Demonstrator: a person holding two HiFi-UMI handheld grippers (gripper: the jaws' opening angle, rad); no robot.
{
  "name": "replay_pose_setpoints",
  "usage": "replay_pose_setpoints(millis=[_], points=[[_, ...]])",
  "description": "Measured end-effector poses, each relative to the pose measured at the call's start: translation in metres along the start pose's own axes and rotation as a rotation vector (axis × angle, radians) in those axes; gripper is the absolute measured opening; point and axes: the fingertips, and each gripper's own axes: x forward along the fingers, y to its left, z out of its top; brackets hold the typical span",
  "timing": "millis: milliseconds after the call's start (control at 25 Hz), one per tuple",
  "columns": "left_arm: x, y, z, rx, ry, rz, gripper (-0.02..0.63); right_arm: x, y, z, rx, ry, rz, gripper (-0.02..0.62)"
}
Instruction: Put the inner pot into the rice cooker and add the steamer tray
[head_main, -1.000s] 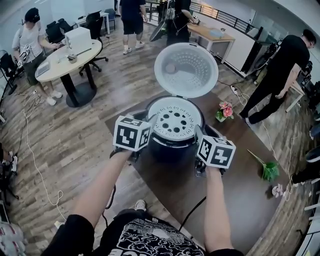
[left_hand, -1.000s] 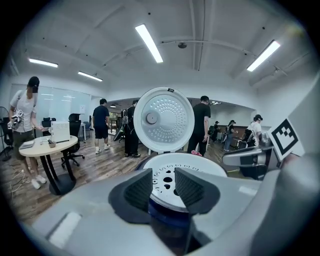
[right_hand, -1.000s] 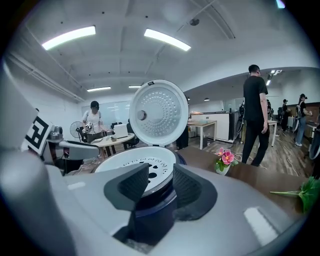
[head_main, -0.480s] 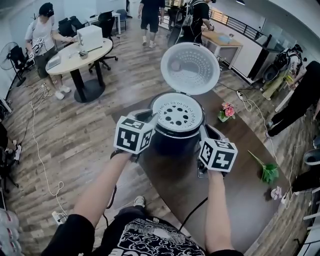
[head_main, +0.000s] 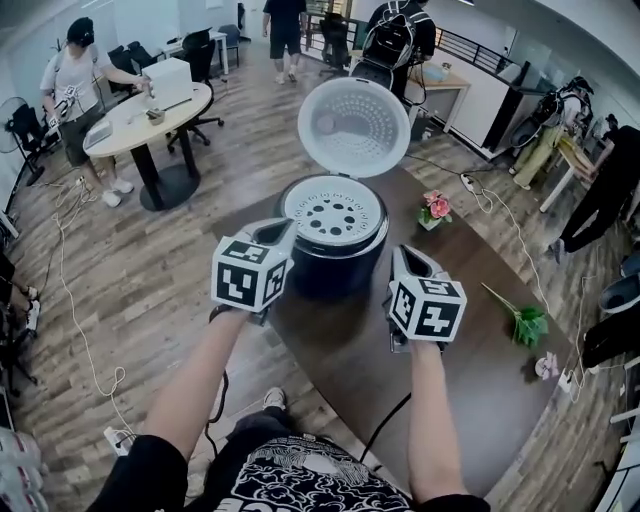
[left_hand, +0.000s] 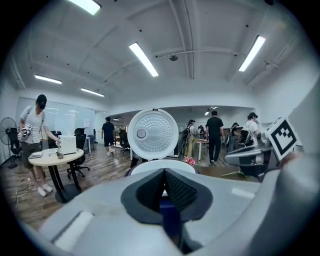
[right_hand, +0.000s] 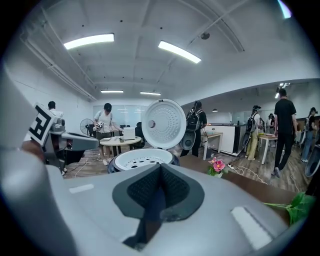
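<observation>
The dark rice cooker (head_main: 335, 265) stands on the brown table with its white lid (head_main: 347, 127) raised. The white perforated steamer tray (head_main: 333, 213) sits in its top; the inner pot is hidden beneath. My left gripper (head_main: 283, 232) hovers just left of the cooker, apart from it, shut on nothing. My right gripper (head_main: 404, 256) is off the cooker's right side, also shut and empty. In the left gripper view the pads (left_hand: 172, 187) meet below the lid (left_hand: 152, 133). The right gripper view shows shut jaws under the tray (right_hand: 142, 160).
A pink flower (head_main: 435, 210) lies on the table (head_main: 470, 400) right of the cooker, a green sprig (head_main: 525, 325) and a small blossom (head_main: 547, 368) farther right. A round table (head_main: 140, 115) with a person stands at far left. Several people move around behind.
Both grippers have drawn back from the cooker's sides toward me and risen a little, and their jaws have shut. The steamer tray stays in the cooker.
</observation>
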Motion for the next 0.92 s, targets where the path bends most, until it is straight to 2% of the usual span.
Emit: replay_pose_setpoints(millis=[640,920], points=[[-0.001,-0.039,-0.007,-0.001,0.006,-0.02,0.003,-0.034,-0.019,-0.01,0.004,-0.014,0.002,-0.002],[0.001,-0.041,-0.011,0.005,0.015,-0.026,0.003,-0.035,-0.02,-0.012,0.011,-0.019,0.002,-0.002]])
